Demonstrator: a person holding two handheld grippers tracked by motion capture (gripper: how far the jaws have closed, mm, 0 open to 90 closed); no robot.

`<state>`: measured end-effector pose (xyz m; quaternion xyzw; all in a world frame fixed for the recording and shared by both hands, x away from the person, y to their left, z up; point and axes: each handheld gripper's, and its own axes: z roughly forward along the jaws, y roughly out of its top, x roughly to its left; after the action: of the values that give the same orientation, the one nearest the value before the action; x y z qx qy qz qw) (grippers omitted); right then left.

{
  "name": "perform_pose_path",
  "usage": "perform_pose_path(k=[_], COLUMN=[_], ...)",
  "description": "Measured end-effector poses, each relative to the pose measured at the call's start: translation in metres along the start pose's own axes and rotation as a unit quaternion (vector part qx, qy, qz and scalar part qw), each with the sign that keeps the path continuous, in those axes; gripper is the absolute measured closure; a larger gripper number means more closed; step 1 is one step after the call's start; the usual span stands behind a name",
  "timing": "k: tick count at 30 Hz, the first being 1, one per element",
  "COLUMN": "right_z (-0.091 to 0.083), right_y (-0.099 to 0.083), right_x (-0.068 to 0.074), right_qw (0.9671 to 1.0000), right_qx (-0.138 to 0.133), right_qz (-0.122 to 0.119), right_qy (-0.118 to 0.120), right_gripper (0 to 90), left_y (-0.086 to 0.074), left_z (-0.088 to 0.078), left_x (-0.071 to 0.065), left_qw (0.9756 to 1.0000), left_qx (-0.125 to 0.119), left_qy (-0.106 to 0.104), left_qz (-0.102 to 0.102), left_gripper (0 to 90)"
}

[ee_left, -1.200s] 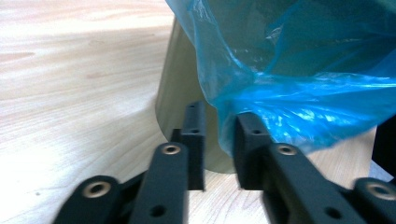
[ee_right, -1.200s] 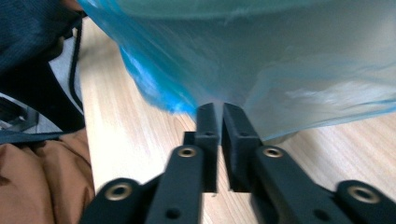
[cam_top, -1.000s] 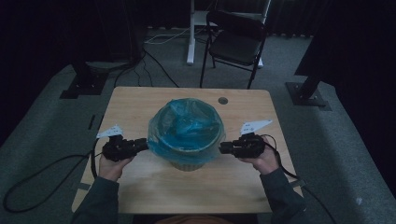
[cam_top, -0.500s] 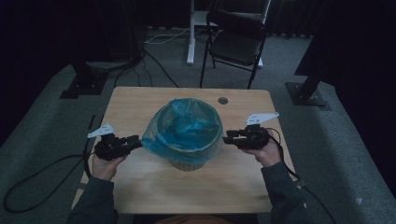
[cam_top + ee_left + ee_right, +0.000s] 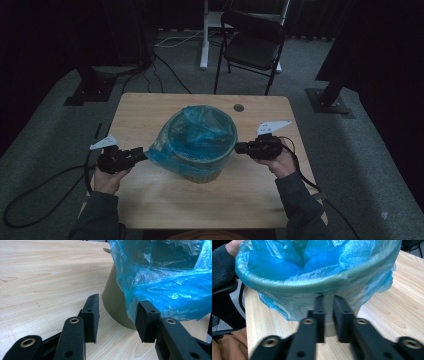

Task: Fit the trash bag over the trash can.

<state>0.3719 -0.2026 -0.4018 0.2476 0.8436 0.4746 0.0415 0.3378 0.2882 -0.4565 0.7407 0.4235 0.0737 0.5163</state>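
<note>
Both hand-held grippers flank bag (image 5: pixel 197 137): left (image 5: pixel 117 320) open, right (image 5: pixel 328 315) nearly closed

High view is dim overall, underexposed; room bg nearly black, floor grey and murky. The counter (image 5: pixel 150 210) is the brightest patch, lit softly from above, w/ a faint shadow under the bin (image 5: pixel 200 172). Detail is soft and grainy, colours muted.

Both gripper views are much brighter, even daylight-type light, no hard shadows. In the left gripper view the wood grain is sharp, and the blue bag (image 5: pixel 170 290) shows small white glints on its creases; the near fingers (image 5: pixel 91 315) are a bit soft at the bottom edge. In the right gripper view the fingers (image 5: pixel 342 315) are blurred, close to the lens; bin rim fairly sharp; slight wide-angle stretch twd the edges.
</note>
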Motion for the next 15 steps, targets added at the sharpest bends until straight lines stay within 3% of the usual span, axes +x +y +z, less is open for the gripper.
perform_pose_path(k=[2,6,12,15], right_z=[-0.001,-0.002,-0.003,-0.003], right_y=[0.001,0.001,0.001,0.001], right_x=[0.001,0.001,0.002,0.002], right_qw=[1.0,1.0,1.0,1.0], right_qx=[-0.002,-0.004,-0.005,-0.004], right_qz=[-0.003,0.0,-0.001,-0.002], right_qy=[-0.002,-0.008,-0.006,-0.006], right_gripper=[89.6,90.0,90.0,90.0], left_y=[0.0,0.0,0.002,0.002], left_z=[0.002,0.008,0.021,0.024], left_x=[-0.001,-0.002,-0.009,-0.012], left_qw=[1.0,0.9998,0.9984,0.9978], left_qx=[0.005,0.017,0.043,0.043], left_qy=[-0.002,-0.004,-0.015,-0.027], left_qz=[0.002,0.007,0.034,0.042], left_gripper=[57.9,56.3,46.7,42.7])
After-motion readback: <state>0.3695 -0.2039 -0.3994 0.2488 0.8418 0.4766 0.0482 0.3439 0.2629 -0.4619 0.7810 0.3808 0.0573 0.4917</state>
